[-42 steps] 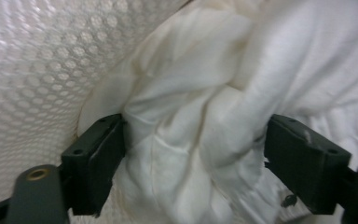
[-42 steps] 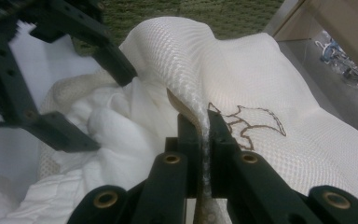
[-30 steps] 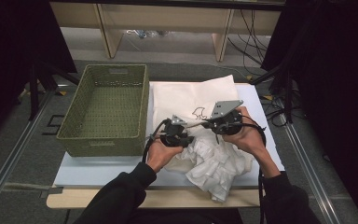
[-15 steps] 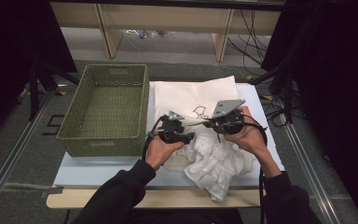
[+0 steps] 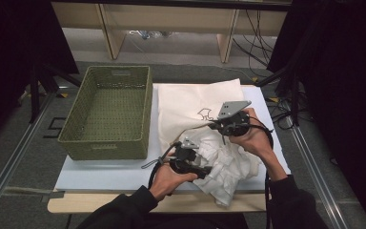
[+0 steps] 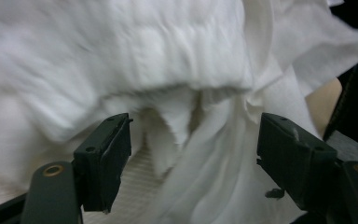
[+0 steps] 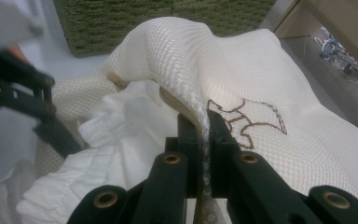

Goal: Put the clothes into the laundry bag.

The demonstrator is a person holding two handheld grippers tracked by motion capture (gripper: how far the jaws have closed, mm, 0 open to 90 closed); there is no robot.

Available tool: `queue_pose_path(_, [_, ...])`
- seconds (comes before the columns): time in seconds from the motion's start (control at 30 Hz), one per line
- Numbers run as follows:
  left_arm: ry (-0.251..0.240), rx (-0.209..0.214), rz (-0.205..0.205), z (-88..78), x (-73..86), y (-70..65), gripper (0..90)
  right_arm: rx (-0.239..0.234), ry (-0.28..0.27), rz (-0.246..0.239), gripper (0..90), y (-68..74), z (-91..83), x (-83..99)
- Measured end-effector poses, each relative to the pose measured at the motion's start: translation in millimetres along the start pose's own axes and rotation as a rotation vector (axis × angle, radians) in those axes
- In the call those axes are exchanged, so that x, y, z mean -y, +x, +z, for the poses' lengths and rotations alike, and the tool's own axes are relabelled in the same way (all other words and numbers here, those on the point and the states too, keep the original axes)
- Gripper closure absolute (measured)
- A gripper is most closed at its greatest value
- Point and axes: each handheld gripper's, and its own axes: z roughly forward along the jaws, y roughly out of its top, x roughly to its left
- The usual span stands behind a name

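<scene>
A cream mesh bag (image 5: 190, 102) with a dark outline drawing lies on the table, its mouth toward me. My right gripper (image 5: 217, 126) is shut on the bag's rim and holds it lifted (image 7: 204, 126). A crumpled white garment (image 5: 228, 162) lies half in the mouth and spills toward the near edge. My left gripper (image 5: 205, 172) sits low at the garment's near left side. Its jaws have just been opening and now stand wide (image 6: 193, 158). Folds of white cloth (image 6: 144, 51) hang loosely between them without being pressed.
A green woven basket (image 5: 109, 114) stands on the left of the white table (image 5: 109, 174), close beside the bag. Wooden shelf legs and cables are on the floor beyond the far edge. Dark curtains flank both sides.
My left gripper has opened, let go of the white cloth and moved toward the near edge. The right gripper has kept its hold on the bag's rim in place.
</scene>
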Motion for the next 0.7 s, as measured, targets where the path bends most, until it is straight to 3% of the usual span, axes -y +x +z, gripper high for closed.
queue_pose_path(0.1, [0.020, 0.043, 0.006, 15.0, 2.8, -8.0, 19.9, -0.001, -0.001, 0.000, 87.4, 0.1, 0.0, -0.1])
queue_pose_path(0.2, [0.019, 0.041, 0.018, 24.7, 0.9, -11.9, 15.6, 0.013, 0.004, -0.001, 87.4, 0.3, -0.1, -0.3])
queue_pose_path(0.27, [0.018, 0.007, 0.027, 39.5, -3.6, -12.9, 15.6, 0.001, 0.002, 0.005, 87.4, 1.2, -0.4, -0.8])
queue_pose_path(0.3, [0.009, 0.001, 0.035, 43.6, -4.9, -12.4, 19.0, 0.001, 0.002, 0.005, 87.4, 1.3, -0.7, -0.9])
queue_pose_path(0.43, [-0.029, 0.008, 0.034, 51.1, -10.3, -6.9, 68.3, 0.002, 0.005, 0.004, 87.4, 2.0, -3.8, -1.6])
queue_pose_path(0.47, [-0.034, 0.003, 0.036, 50.4, -12.1, -4.4, 74.5, 0.001, 0.003, 0.004, 87.4, 1.8, -5.0, -1.7])
queue_pose_path(0.6, [-0.075, -0.033, 0.005, 39.2, -22.6, 7.7, 79.4, 0.001, -0.011, 0.002, 87.4, 0.4, -6.7, -1.6])
queue_pose_path(0.7, [-0.107, -0.083, 0.015, 30.7, -31.5, 16.3, 79.7, -0.004, -0.016, 0.007, 87.5, 2.5, -7.9, -3.8])
